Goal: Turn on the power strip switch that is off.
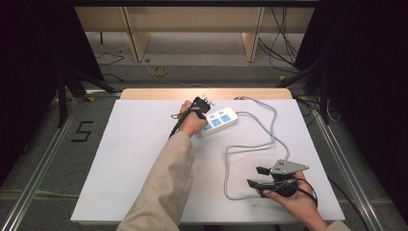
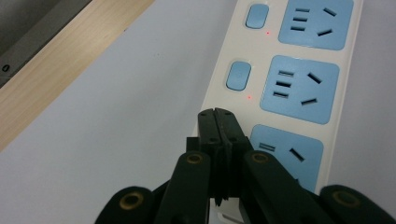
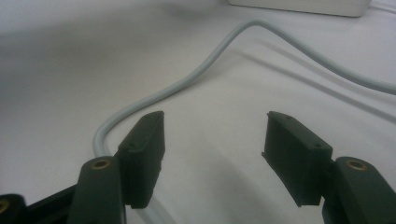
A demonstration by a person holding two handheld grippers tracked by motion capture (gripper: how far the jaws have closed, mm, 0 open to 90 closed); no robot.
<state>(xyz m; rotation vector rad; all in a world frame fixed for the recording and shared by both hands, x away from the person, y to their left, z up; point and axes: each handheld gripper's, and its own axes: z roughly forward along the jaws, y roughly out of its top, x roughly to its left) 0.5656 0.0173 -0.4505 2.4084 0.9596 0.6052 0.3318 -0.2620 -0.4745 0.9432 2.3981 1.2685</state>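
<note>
A person is sitting at a table [image 1: 125, 159] covered by a white sheet, working a gripper with each hand. The left gripper [image 1: 204, 102] is reaching to the far middle of the table, its jaws pressed together with nothing between them, and their tips are lying over the near end of a white power strip [image 1: 222, 120]. In the left gripper view that gripper [image 2: 218, 122] is pointing at the strip [image 2: 243, 42] beside its nearest blue socket [image 2: 292, 154]; two further blue sockets [image 2: 301, 86] are running away along the strip, each with a blue switch [image 2: 238, 75] next to it and a small red light [image 2: 249, 97] glowing beside the switch. No brand name or printed lettering is showing on the strip. The strip's grey cord [image 1: 269, 139] is leaving its far right end, looping across the right half of the table and coming back toward the near edge. The right gripper [image 1: 255, 176] is sitting low at the near right of the table, held in the right hand [image 1: 298, 199], its jaws spread wide and empty. In the right gripper view the cord [image 3: 210, 60] is curving past the left-hand jaw, close beside it, and the gripper [image 3: 212, 135] is gaping over bare white sheet. On the floor to the left of the table a black figure "5" [image 1: 82, 131] is marked.
</note>
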